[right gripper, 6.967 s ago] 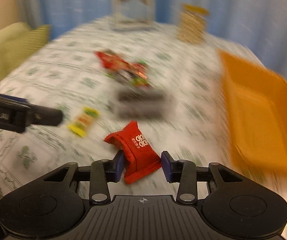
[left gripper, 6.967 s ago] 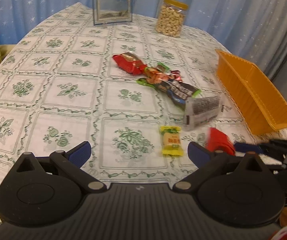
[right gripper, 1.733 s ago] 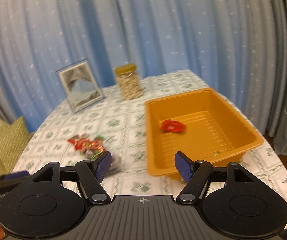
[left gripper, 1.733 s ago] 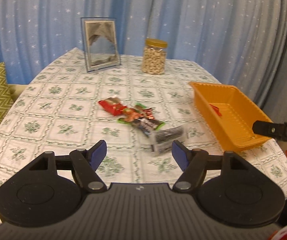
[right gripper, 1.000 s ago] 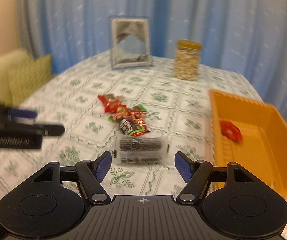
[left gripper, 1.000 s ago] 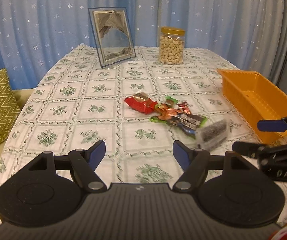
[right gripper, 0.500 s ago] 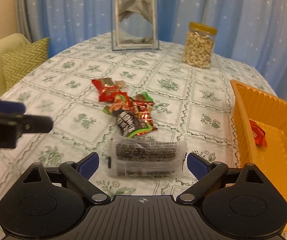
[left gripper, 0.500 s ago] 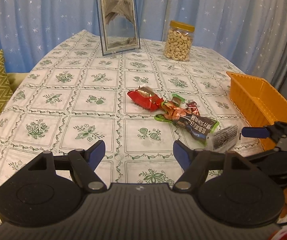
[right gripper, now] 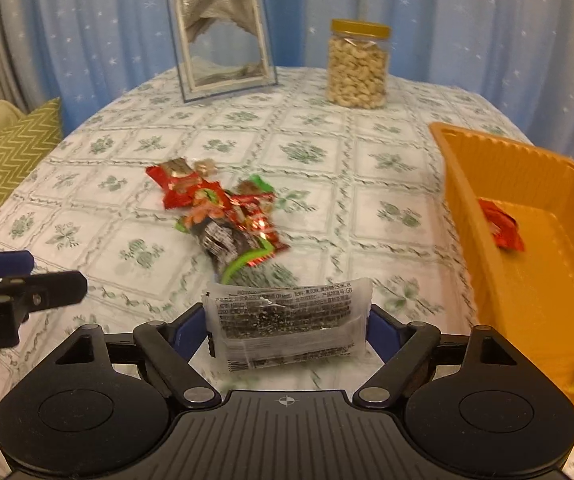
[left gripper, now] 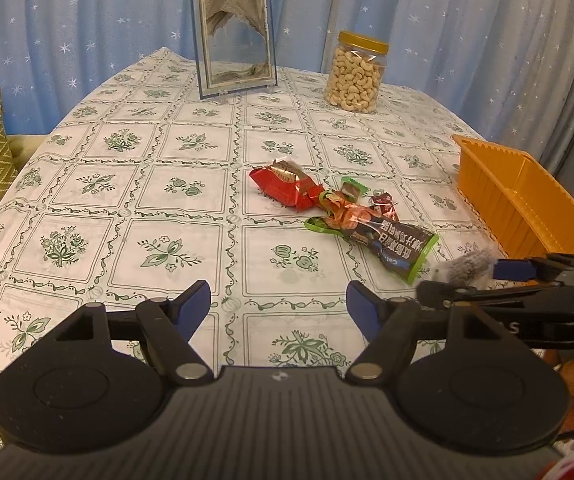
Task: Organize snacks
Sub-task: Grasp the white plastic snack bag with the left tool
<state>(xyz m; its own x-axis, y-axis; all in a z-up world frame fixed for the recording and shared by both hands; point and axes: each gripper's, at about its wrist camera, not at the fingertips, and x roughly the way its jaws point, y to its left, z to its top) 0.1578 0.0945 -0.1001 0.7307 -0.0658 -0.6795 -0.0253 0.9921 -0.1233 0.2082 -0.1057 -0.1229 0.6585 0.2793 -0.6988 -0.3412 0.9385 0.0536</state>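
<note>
Cushion (right gripper: 15, 148) edges the far left, and the left claw (left gripper: 278, 305) hangs open over the patterned desk (left gripper: 175, 184), nothing between its fingers. Mid-desk lies a heap of snack packets (right gripper: 223, 216). The right claw (right gripper: 287, 330) is closing with a clear sesame-bar packet (right gripper: 287, 324) between its fingers; contact isn't clear. Rightmost, the orange basket (right gripper: 527, 172) holds a red packet (right gripper: 501, 222).
</note>
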